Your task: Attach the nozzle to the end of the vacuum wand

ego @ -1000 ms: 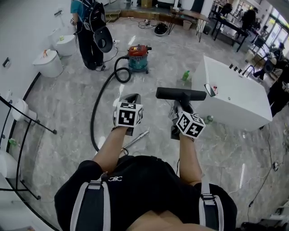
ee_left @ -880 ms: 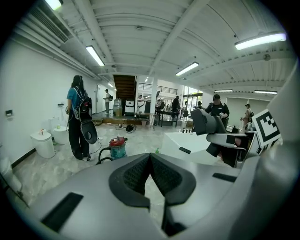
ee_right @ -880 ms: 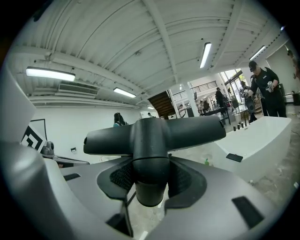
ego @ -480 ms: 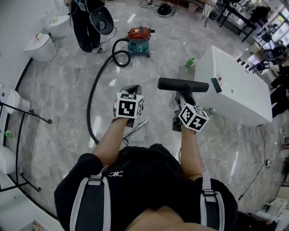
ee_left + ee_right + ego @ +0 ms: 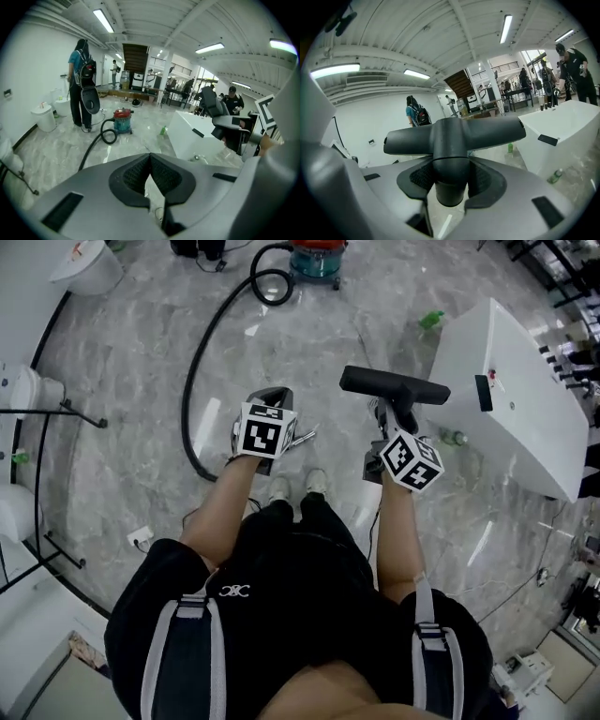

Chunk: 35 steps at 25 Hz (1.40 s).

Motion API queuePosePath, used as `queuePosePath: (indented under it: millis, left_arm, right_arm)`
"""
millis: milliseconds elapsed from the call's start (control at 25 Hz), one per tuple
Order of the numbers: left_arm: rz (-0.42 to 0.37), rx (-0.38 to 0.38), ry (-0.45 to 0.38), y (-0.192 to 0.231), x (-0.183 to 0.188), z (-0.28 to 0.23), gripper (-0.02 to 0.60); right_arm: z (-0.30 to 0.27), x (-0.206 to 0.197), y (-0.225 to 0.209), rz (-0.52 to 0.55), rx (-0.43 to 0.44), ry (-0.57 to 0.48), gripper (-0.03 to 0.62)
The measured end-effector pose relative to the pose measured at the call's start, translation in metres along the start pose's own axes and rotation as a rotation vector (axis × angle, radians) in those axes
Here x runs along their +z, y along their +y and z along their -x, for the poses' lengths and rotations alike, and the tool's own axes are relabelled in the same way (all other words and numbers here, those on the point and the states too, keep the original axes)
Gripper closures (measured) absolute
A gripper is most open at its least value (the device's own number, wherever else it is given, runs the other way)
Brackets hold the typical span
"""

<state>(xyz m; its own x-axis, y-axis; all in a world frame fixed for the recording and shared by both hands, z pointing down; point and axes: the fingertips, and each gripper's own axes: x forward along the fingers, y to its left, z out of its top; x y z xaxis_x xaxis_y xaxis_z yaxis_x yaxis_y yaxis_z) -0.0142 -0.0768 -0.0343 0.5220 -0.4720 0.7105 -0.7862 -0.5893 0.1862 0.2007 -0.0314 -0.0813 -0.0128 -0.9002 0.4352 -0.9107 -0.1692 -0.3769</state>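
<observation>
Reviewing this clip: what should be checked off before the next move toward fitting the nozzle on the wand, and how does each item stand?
1. Nozzle held firmly: ok. The right hand-held gripper has its jaws closed on the nozzle's neck.
2. Neck's end free of the pads: ok. It sticks out past them.
3. Left hand-held gripper ready for the wand: not ok. Its jaws are shut with nothing between them.
4. Wand end in sight: cannot tell. Only a short silver stretch shows beside the left hand-held gripper in the head view.
5. Hose slack: ok. It lies in loose curves on the floor.
</observation>
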Motion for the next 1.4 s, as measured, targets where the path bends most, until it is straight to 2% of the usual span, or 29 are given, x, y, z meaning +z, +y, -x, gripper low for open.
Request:
queuePosePath:
  millis: [120,280,480,680,760,800,840,880,1000,1160,1280,1400]
  left_arm:
    - [-0.043,-0.057,0.088,0.000,-0.048,-0.052,0.572]
    - [-0.097,-0.073,0.189,0.012,-0.139,-0.126,0.572]
    - [-0.136,-0.102,0.294,0.028,-0.276,-0.243,0.571]
    - [-0.293,-0.074,0.373,0.056,-0.419,-0.372,0.569]
    - [-0.377,-0.078,0.417,0.058,-0.477,-0.413,0.540]
    - [-0.414,-0.093,0.448,0.056,-0.508,-0.430,0.501]
    - [-0.439,-0.111,0.482,0.055,-0.537,-0.445,0.437]
    - [-0.453,-0.123,0.515,0.055,-0.565,-0.459,0.410]
    - [-0.456,-0.107,0.586,0.067,-0.630,-0.494,0.410]
    - [-0.473,-0.059,0.658,0.088,-0.691,-0.525,0.410]
    - [-0.533,-0.054,0.681,0.097,-0.712,-0.542,0.410]
    - [-0.584,-0.054,0.695,0.103,-0.716,-0.560,0.410]
  right_arm:
    - [-0.033,-0.031,-0.022,0.023,0.006,0.041,0.405]
    - [-0.088,-0.109,-0.044,0.030,0.075,0.144,0.405]
    - [-0.153,-0.253,-0.085,-0.018,0.180,0.297,0.405]
    - [-0.222,-0.407,-0.149,-0.145,0.190,0.392,0.405]
    - [-0.243,-0.458,-0.175,-0.165,0.181,0.411,0.405]
    - [-0.252,-0.481,-0.188,-0.169,0.175,0.422,0.405]
    - [-0.259,-0.501,-0.199,-0.173,0.171,0.433,0.405]
    - [-0.264,-0.520,-0.209,-0.177,0.168,0.441,0.405]
    - [-0.276,-0.564,-0.231,-0.190,0.159,0.456,0.405]
    - [-0.279,-0.603,-0.250,-0.207,0.150,0.488,0.405]
    - [-0.280,-0.614,-0.259,-0.181,0.163,0.509,0.405]
    - [-0.284,-0.615,-0.272,-0.184,0.154,0.506,0.405]
